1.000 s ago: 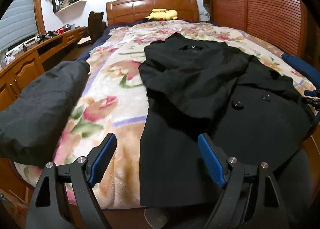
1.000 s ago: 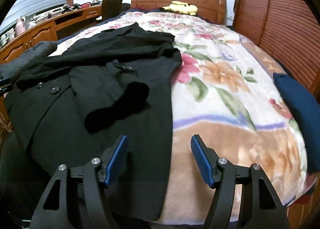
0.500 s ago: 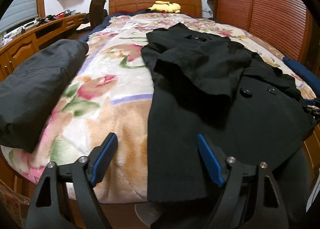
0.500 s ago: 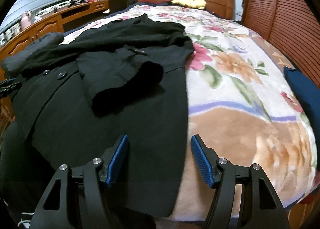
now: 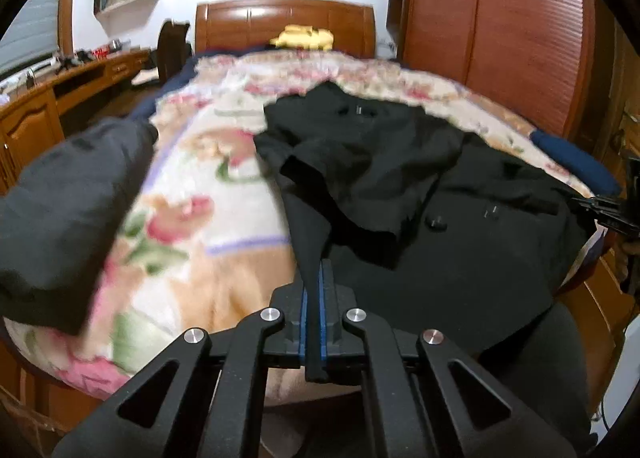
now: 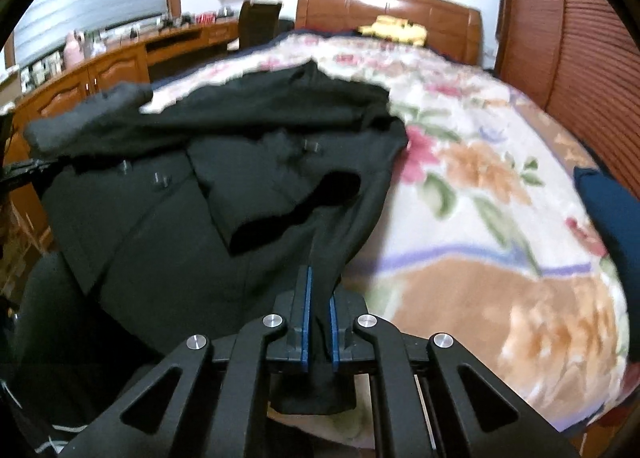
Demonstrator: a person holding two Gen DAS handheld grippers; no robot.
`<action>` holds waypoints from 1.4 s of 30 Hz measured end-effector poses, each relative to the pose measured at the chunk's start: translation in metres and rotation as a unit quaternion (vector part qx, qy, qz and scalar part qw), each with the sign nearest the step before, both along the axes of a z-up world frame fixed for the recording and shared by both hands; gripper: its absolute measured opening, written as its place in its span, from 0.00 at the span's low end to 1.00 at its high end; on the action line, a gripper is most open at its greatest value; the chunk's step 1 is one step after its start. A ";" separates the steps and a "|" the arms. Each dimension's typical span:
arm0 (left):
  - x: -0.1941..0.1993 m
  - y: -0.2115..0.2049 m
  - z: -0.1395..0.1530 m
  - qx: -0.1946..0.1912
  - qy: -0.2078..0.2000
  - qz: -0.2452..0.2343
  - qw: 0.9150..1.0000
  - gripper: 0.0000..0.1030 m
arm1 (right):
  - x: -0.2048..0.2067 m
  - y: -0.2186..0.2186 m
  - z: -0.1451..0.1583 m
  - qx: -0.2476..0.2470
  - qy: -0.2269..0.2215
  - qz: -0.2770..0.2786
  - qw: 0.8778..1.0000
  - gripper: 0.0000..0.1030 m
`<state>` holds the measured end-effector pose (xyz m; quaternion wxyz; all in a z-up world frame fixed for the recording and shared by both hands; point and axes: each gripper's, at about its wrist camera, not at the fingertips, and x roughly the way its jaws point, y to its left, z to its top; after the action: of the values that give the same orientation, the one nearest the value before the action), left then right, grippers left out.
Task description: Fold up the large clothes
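A large black buttoned coat lies spread on the bed's floral blanket, both sleeves folded across its front. My left gripper is shut on the coat's bottom left hem corner at the bed's near edge. My right gripper is shut on the coat's bottom right hem corner, with fabric bunched between the blue pads and hanging below them. The right gripper also shows at the right edge of the left wrist view.
A dark grey folded garment lies at the bed's left edge. A navy item lies at the right edge. A yellow plush sits by the wooden headboard. A wooden desk runs along the left, a slatted wardrobe along the right.
Both grippers were open above the hem; now both have closed on the coat's bottom corners. The views are blurred from motion.
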<state>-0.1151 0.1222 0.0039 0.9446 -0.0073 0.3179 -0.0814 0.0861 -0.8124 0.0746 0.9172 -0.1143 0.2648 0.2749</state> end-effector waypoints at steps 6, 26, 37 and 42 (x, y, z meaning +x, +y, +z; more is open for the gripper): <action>-0.012 -0.002 0.033 -0.005 -0.048 -0.003 0.999 0.04 | -0.012 -0.009 0.029 0.040 -0.031 0.004 0.999 0.06; -0.040 0.011 0.158 0.005 -0.179 0.000 0.984 0.04 | -0.084 -0.057 0.104 0.098 -0.137 0.023 0.985 0.05; -0.001 0.017 0.149 0.008 -0.155 0.019 0.988 0.04 | -0.060 -0.046 0.109 0.082 -0.137 0.014 0.987 0.05; 0.060 0.023 0.115 0.023 -0.108 0.049 0.993 0.04 | 0.002 -0.011 0.096 0.056 -0.102 -0.007 0.993 0.05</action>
<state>-0.0553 0.1451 0.1184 0.9761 0.0074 0.2154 -0.0281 0.0877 -0.8236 0.1708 0.9465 -0.0879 0.1546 0.2694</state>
